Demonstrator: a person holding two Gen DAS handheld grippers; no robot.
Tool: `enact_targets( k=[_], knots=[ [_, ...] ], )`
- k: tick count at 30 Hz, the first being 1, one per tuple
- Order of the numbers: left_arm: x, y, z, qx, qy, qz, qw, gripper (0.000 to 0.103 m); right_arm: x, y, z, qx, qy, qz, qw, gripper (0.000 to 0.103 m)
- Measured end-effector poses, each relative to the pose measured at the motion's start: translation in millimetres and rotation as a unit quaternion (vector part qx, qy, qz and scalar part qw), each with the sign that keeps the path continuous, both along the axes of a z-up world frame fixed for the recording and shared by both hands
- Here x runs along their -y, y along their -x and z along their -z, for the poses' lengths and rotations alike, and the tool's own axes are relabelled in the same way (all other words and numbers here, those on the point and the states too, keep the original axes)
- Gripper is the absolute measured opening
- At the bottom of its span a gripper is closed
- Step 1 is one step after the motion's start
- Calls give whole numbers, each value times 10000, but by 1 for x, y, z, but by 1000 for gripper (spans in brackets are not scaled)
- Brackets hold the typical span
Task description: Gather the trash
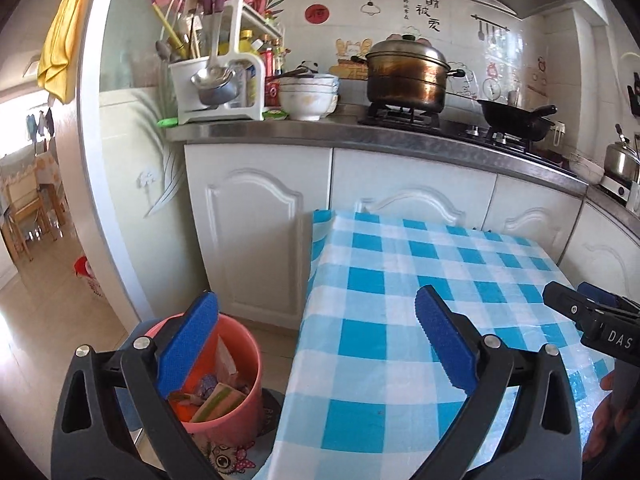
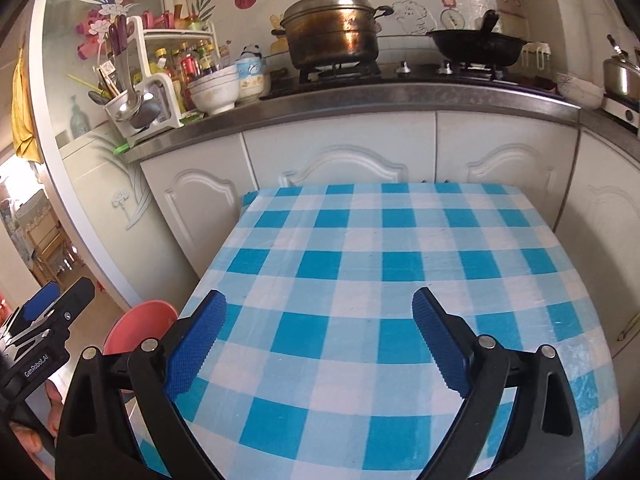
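A pink bin stands on the floor left of the table and holds several wrappers and scraps of trash. Its rim also shows in the right wrist view. My left gripper is open and empty, straddling the table's left edge above the bin. My right gripper is open and empty over the blue and white checked tablecloth. The right gripper also shows at the right edge of the left wrist view. The left gripper shows at the left of the right wrist view.
White cabinets stand just behind the table, under a steel counter with a pot, a wok, bowls and a utensil rack. A doorway opens at the left.
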State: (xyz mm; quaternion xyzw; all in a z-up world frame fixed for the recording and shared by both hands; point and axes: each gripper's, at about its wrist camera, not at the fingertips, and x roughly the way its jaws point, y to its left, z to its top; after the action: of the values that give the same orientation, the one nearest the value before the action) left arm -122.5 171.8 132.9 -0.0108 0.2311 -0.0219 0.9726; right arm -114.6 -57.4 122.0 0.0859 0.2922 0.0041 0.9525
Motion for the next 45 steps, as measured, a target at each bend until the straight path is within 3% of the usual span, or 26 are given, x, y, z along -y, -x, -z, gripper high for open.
enact_targets(
  k=[8,18,32,45],
  knots=[
    [53,26,-30,440,-219,372,9981,99,34,49,-34,505,332,493,9970,93],
    [98,46,-44,593,-250,821,9945,99,60,94,-63,952,539,922,9897,94],
    [124,59,-57,805,-216,962,9919,99,73,128,-83,1339,844,1412,9773,94],
    [130,64,-63,896,-169,1085,9899,99,79,137,-88,1395,1004,1631,9715,94]
  ],
)
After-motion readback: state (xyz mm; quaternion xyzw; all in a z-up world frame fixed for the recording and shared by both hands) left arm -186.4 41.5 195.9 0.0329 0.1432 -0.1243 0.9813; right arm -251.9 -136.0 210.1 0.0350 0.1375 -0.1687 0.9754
